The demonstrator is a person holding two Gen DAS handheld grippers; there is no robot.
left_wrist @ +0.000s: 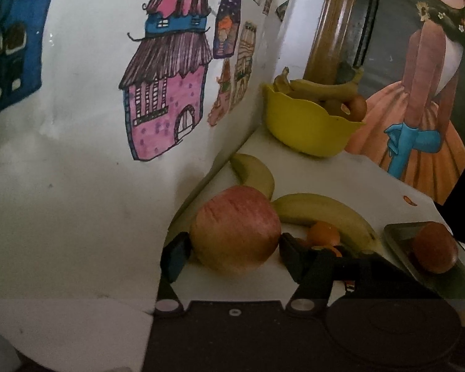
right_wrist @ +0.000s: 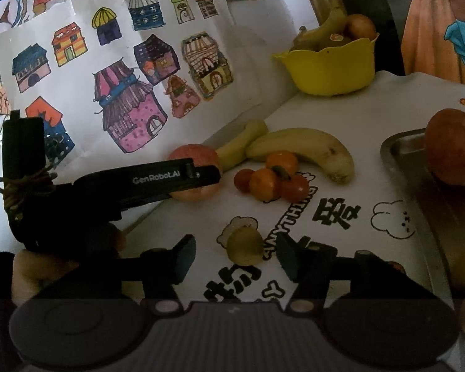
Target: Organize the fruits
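Note:
A red-yellow apple point(left_wrist: 235, 229) sits on the white cloth between the fingers of my left gripper point(left_wrist: 229, 251); the fingers flank it closely, and contact is not clear. The same apple point(right_wrist: 198, 158) shows behind the left gripper's arm in the right wrist view. My right gripper point(right_wrist: 232, 255) is open around a small yellow-green fruit point(right_wrist: 245, 245) on the cloth, not touching it. Two bananas point(right_wrist: 307, 148) and a cluster of small oranges point(right_wrist: 271, 178) lie beyond. A yellow bowl point(right_wrist: 331, 68) holds bananas and an apple. A second apple point(right_wrist: 452, 152) rests on a metal tray point(right_wrist: 400, 145).
A wall covered with drawings of houses point(right_wrist: 124, 71) stands close on the left. The white printed cloth point(right_wrist: 334, 214) covers the table. A wooden post point(left_wrist: 331, 24) and a painted figure point(left_wrist: 424, 93) stand behind the bowl.

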